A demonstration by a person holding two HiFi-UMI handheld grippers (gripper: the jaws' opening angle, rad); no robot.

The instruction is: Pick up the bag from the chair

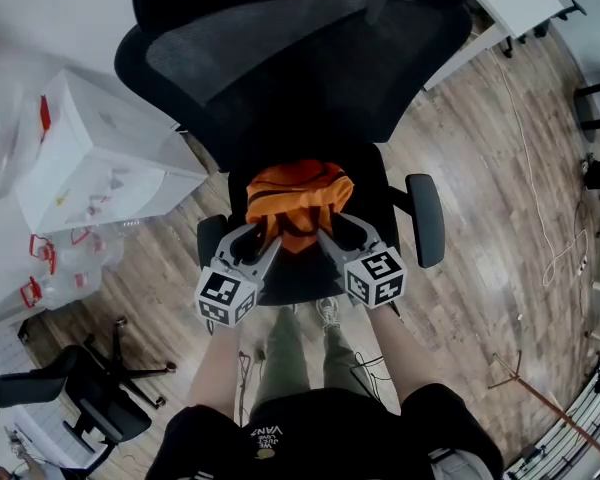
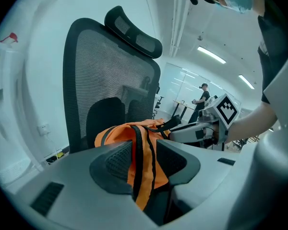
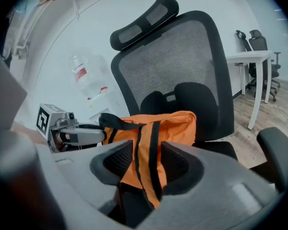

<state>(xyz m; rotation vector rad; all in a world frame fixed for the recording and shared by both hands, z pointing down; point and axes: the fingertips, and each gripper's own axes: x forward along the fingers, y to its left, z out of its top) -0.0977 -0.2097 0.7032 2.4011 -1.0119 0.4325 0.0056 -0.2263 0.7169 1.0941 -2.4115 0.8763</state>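
Left gripper [image 1: 261, 236] and right gripper [image 1: 332, 234], jaws wide open and holding nothing, straddle the orange bag [image 1: 298, 200] on the chair [image 1: 280, 78]; they should probably close evenly on its straps.

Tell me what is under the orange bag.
The orange bag lies on the black seat of the office chair. The seat's front edge shows; the part beneath the bag is covered, so anything there cannot be seen.

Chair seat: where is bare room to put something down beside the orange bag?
Bare seat shows only in narrow strips between bag and armrests. The front is crowded: left gripper and right gripper, both open, straddle the bag's straps.
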